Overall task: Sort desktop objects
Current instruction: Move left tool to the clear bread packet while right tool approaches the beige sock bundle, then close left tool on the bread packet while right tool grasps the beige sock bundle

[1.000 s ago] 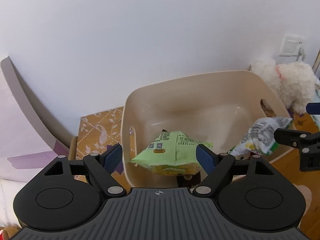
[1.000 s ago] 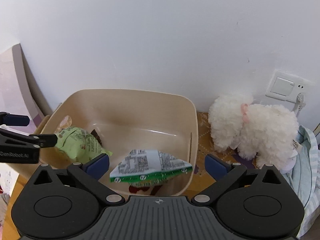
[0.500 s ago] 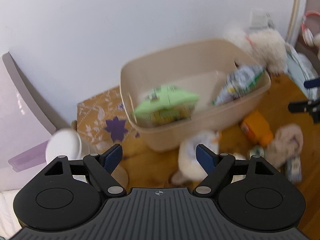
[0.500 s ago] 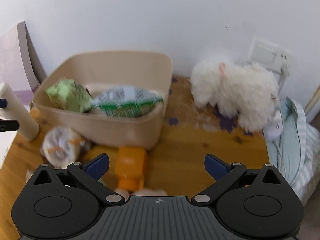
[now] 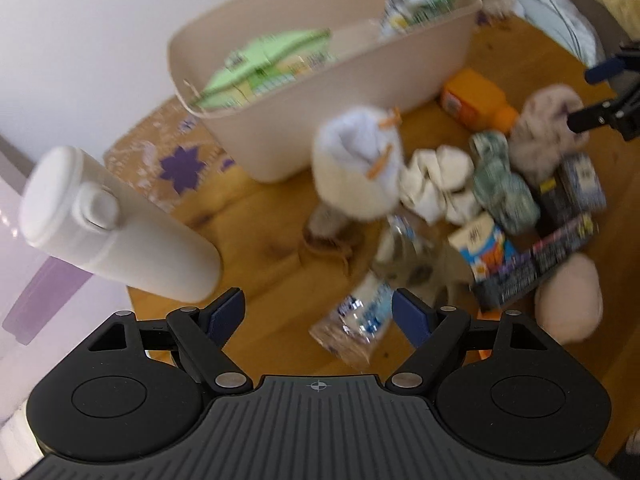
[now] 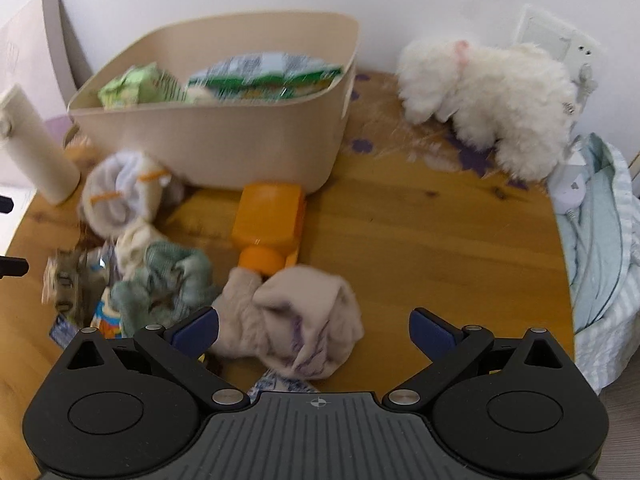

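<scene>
A beige bin holds a light green snack bag and a green-and-white snack bag. In front of it lies a pile of rolled socks, small boxes and an orange bottle. My left gripper is open and empty above a clear blue-printed packet. My right gripper is open and empty over a beige rolled sock.
A white flask stands left of the bin. A white plush toy sits at the back right by a wall socket. Striped cloth hangs off the wooden table's right edge. A patterned mat lies under the bin.
Both grippers have let go of their snack bags, which now lie in the bin. Both have pulled back and down toward the pile in front of it.
</scene>
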Demonstrator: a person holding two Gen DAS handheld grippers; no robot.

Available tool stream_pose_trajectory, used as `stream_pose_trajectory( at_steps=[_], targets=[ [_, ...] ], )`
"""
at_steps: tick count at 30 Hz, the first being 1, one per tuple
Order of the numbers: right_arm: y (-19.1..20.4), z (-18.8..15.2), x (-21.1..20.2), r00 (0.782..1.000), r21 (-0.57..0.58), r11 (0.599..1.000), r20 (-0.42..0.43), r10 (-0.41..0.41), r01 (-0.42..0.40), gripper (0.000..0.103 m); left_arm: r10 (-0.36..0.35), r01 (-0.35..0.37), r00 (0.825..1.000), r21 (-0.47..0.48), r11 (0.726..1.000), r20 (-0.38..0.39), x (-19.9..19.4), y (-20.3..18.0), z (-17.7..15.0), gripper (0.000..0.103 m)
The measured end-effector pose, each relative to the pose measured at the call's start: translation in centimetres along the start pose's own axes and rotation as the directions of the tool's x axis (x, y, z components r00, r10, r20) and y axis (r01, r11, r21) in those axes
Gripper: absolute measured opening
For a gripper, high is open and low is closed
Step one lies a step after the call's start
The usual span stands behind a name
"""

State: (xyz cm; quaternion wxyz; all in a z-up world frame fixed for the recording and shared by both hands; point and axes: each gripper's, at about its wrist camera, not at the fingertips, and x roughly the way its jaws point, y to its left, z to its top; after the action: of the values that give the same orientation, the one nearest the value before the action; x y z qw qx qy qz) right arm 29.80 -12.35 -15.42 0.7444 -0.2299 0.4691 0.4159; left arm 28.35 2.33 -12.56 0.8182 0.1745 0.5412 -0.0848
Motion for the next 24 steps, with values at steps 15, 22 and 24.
stream_pose_trajectory(
  at_steps=[15, 22, 24],
  targets=[
    [0.5, -0.2, 4.0, 0.997, 0.066, 0.998, -0.078, 0.007, -0.001, 0.103, -0.032, 0.039, 0.996, 0.08, 0.996, -0.082, 5.5, -1.1, 0.1, 0.082],
    [-0.2, -0.4, 4.7, 0.997, 0.118, 0.992, -0.069, 0.045, -0.036, 0.097, -0.085, 0.089, 0.993, 0.047, 0.995, -0.079, 7.0, -1.1, 0.7, 0.081],
    [-0.2, -0.4, 4.9, 0.996, 0.127, 0.991, -0.073, 0.059, -0.049, 0.094, -0.126, 0.128, 0.989, 0.017, 0.992, -0.081, 7.3, -0.8, 0.8, 0.074]
  ],
)
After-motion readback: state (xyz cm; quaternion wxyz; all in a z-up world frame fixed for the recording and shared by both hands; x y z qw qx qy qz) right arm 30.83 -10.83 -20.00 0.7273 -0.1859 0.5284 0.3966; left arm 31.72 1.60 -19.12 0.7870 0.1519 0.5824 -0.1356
